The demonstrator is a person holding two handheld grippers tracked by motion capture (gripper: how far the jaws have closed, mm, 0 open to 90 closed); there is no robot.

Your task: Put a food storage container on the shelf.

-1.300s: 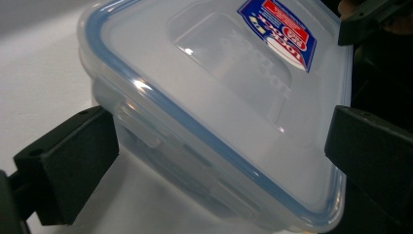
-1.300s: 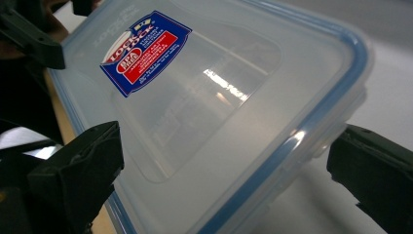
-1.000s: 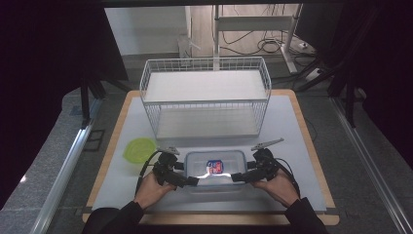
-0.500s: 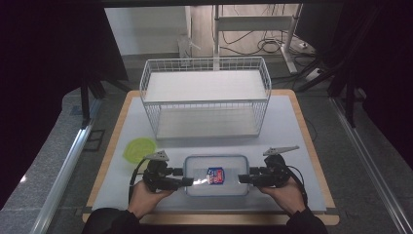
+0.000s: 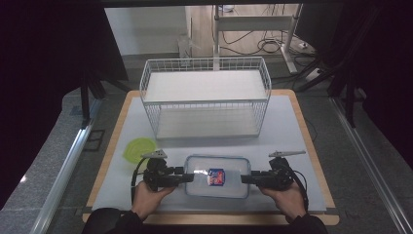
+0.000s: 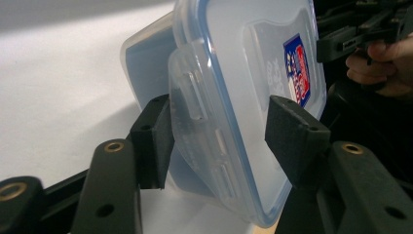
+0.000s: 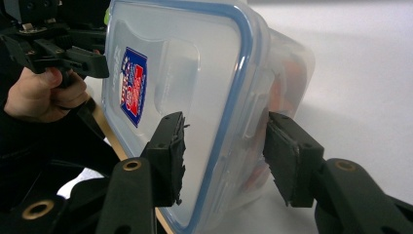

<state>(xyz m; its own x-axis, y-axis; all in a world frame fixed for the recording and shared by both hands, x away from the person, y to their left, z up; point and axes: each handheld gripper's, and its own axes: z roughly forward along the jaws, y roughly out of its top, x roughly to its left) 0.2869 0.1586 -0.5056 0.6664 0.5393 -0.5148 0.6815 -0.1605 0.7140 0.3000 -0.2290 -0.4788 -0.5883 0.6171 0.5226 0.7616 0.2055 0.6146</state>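
At the lower middle of the high view, the left gripper [image 5: 187,177] and right gripper [image 5: 246,179], jaws just closing, each clamp one short end of the lidded plastic container [image 5: 216,176] on the white mat [image 5: 292,131]. Behind it stands a wire basket [image 5: 204,97]; at its left lies a green lid [image 5: 139,148].

Container [image 5: 216,176]: clear plastic, smooth and glossy, blue seal strip in the lid rim, glossy printed sticker [image 5: 215,176] on top. Basket [image 5: 204,97]: white-coated metal wire. Table [image 5: 311,141]: matt white sheet over a light wooden board. Gripper pads [image 7: 171,146]: black, matt, rough foam-like. Lime disc [image 5: 139,149]: smooth plastic.
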